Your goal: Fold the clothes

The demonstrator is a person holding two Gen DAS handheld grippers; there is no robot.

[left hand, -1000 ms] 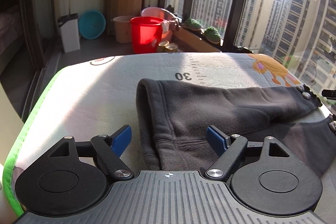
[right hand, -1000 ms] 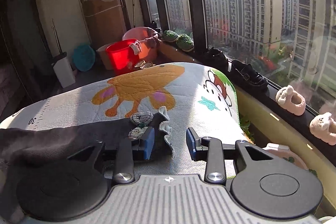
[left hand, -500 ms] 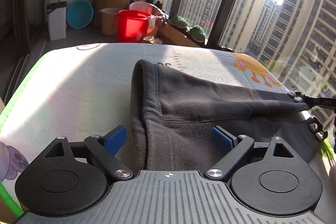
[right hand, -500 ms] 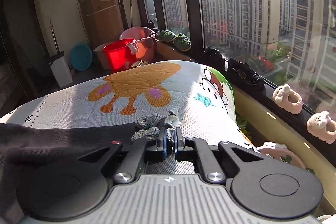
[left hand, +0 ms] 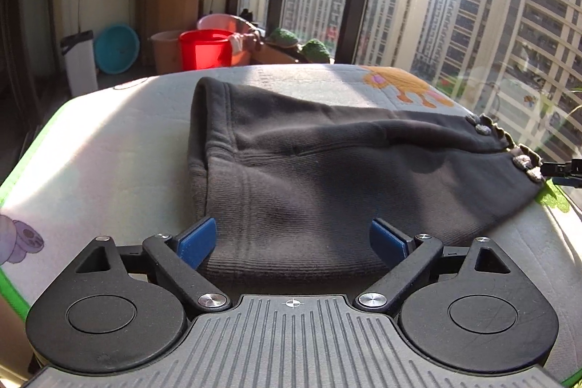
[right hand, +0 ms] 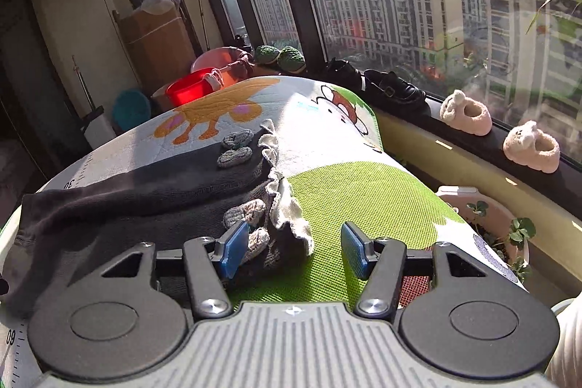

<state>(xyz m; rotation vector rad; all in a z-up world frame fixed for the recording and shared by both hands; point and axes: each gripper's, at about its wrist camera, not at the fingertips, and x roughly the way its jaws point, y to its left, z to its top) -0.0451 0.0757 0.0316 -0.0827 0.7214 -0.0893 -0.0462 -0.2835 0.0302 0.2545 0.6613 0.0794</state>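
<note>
Both sets of jaws stand apart, and neither clamps anything. On the left gripper [left hand: 293, 242] the blue pads [left hand: 196, 242] straddle the ribbed waistband end of the dark grey garment [left hand: 327, 170] without pressing it — the cloth lies slack between them. On the right gripper [right hand: 291, 250] the left pad sits against the frilled cuff [right hand: 287, 224] at the garment's [right hand: 145, 202] other end, and the right pad hangs over bare green mesh. The garment lies lengthwise on a printed mat [left hand: 102, 148], folded on itself, with its waistband toward the mat's left edge and its cuffs, trimmed with knitted buttons [right hand: 236, 148], toward the right edge. One layer overlaps the other along the middle. The orange cartoon figure [right hand: 207, 119] on the mat shows beyond the cuffs, toward the far edge. A red bucket [left hand: 204, 49] stands on the floor past the mat's far edge — well apart from the garment.
</note>
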